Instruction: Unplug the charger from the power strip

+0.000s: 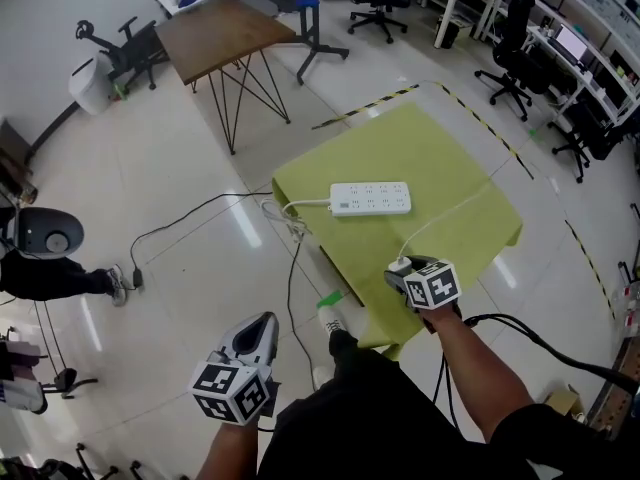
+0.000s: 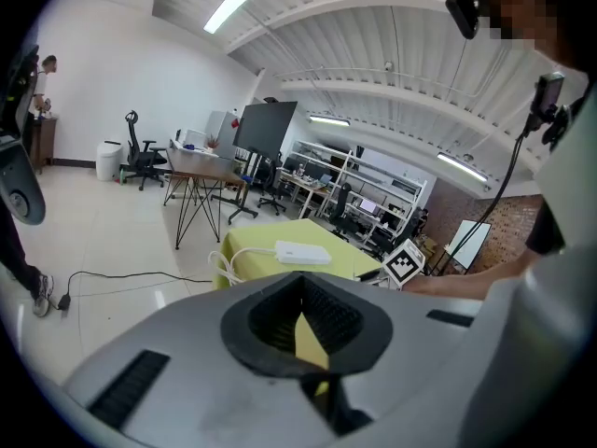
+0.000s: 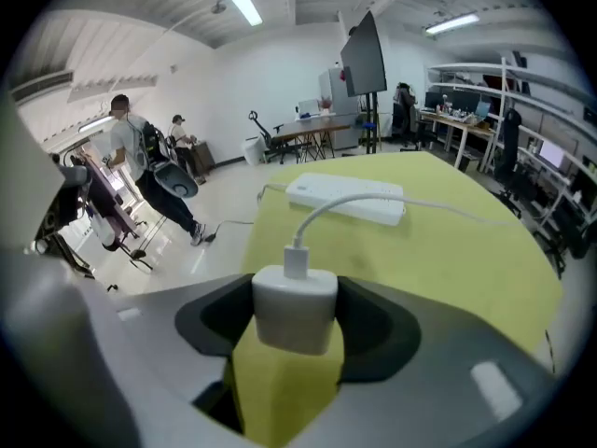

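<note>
A white power strip (image 1: 370, 198) lies in the middle of a table covered with yellow-green cloth (image 1: 450, 148); its cord runs off the table's left side. My right gripper (image 1: 400, 271) is over the table's near edge, shut on a white charger (image 3: 294, 306). The charger is well apart from the power strip (image 3: 345, 199). A thin white cable (image 1: 450, 213) runs from the charger across the cloth to the far right. My left gripper (image 1: 262, 323) hangs off the table, lower left, over the floor, with its jaws together and nothing in them. The left gripper view shows the strip (image 2: 302, 253) far ahead.
A wooden table on metal legs (image 1: 225, 33) stands beyond the cloth table. A black cable (image 1: 200, 213) trails over the floor at left, near a person's leg (image 1: 50, 276). Office chairs and desks line the far right. Yellow-black tape (image 1: 365, 106) marks the floor.
</note>
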